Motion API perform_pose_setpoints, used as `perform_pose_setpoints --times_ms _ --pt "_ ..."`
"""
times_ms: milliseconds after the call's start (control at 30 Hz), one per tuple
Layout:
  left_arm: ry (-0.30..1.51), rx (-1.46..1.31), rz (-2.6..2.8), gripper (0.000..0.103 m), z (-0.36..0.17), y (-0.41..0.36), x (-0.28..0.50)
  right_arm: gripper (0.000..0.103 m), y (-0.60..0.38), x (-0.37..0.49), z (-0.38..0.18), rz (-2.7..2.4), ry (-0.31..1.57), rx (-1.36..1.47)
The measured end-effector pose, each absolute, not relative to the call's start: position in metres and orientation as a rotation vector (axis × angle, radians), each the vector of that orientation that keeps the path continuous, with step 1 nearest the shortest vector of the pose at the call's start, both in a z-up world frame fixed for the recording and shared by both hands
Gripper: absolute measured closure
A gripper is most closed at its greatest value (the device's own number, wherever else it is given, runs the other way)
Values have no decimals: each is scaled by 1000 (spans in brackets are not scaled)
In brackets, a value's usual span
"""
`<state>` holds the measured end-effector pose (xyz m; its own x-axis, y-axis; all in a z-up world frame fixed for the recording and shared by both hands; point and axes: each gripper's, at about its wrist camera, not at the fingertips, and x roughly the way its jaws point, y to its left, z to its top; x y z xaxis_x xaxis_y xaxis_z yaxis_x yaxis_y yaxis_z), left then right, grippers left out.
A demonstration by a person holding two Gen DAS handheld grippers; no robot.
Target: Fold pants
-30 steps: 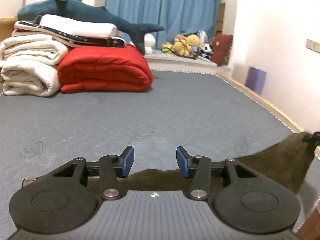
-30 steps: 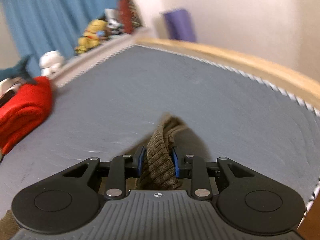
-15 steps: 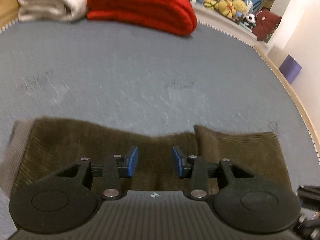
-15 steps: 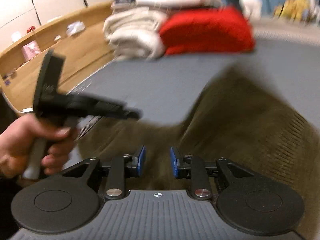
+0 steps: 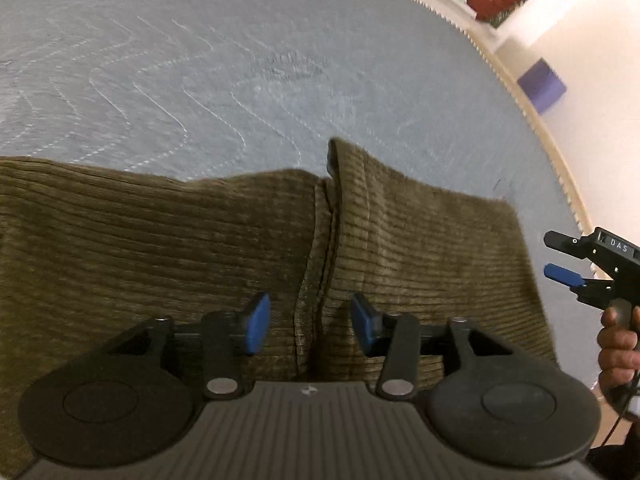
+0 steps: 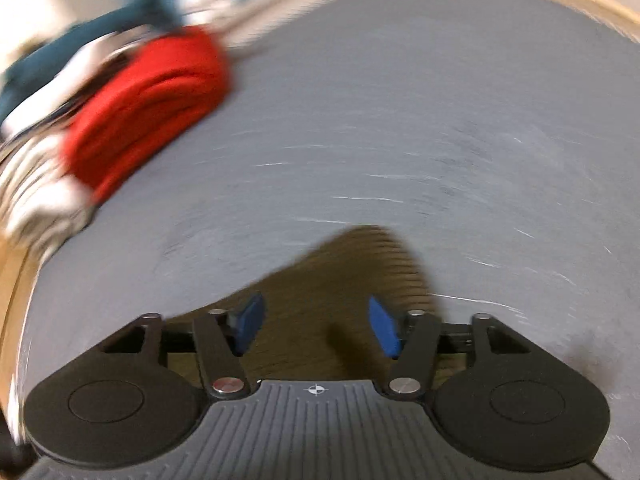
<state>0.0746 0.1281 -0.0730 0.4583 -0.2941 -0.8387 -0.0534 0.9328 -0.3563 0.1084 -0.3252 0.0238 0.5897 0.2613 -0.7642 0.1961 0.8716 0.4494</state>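
Olive-brown corduroy pants [image 5: 160, 240] lie spread flat across the grey bed cover [image 5: 200, 60], with a raised seam fold running down their middle. My left gripper [image 5: 307, 326] is open and empty just above the pants, straddling that seam. My right gripper [image 6: 316, 326] is open and empty over a corner of the pants [image 6: 352, 272]; its view is motion-blurred. The right gripper also shows in the left wrist view [image 5: 560, 260], held in a hand beyond the pants' right edge.
A red folded quilt [image 6: 152, 96] and white folded blankets [image 6: 32, 192] are stacked at the far side of the bed. The bed's wooden edge [image 5: 536, 128] runs along the right. A purple box [image 5: 542, 85] stands by the wall.
The right gripper let go of the pants and opened wide. The pants now lie flat on the bed. The left gripper tilted down over them and the right swung back toward the quilt.
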Motion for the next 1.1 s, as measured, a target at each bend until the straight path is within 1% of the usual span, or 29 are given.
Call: perform_pose_setpoints --times_ms 100,167,233,367,433,533,567,600,633,667,700,733,767,833,900,933,967,1033,1100 --pt "1105 -353 -154 50 -83 126 83 29 -327 111 2 2 986 472" --pt "1106 -356 -169 50 -86 124 85 22 -318 113 -8 32 1031 423" --pt "1104 -345 -186 50 -88 118 86 18 -311 114 -16 78 1065 387" --pt "1102 -274 -186 50 -92 104 83 18 -296 106 -30 129 1131 323" --pt "1094 -243 -182 51 -92 98 82 18 -290 102 -33 150 1129 289" --pt "1084 -248 -174 72 -88 96 83 19 -291 95 -33 156 1106 285" --pt "1071 -245 -171 83 -85 95 83 22 -294 91 -31 151 1101 298" --pt "1054 -246 -170 84 -81 95 81 23 -295 89 -31 147 1098 302" --pt "1036 -248 -172 86 -76 96 79 30 -297 88 -30 147 1094 306" --pt "1018 -244 -173 86 -72 95 77 41 -301 87 -31 149 1090 318" --pt "1005 -238 -174 85 -70 95 75 44 -302 84 -29 145 1082 326" --pt "1004 -233 -173 85 -70 94 75 51 -304 81 -26 143 1074 331" --pt "1013 -229 -165 81 -72 93 75 54 -306 78 -24 145 1069 338" --pt "1029 -198 -145 74 -76 92 75 54 -310 71 -22 147 1070 342" --pt "1013 -182 -130 73 -71 93 72 51 -313 63 -24 144 1086 338" --pt "991 -169 -121 72 -65 92 70 38 -314 61 -28 145 1116 339" --pt "972 -156 -122 67 -59 91 69 27 -317 62 -35 157 1140 345" --pt "934 -135 -128 60 -46 89 64 25 -314 54 -36 204 1128 300" --pt "906 -111 -126 59 -36 84 60 24 -311 48 -36 238 1121 255"
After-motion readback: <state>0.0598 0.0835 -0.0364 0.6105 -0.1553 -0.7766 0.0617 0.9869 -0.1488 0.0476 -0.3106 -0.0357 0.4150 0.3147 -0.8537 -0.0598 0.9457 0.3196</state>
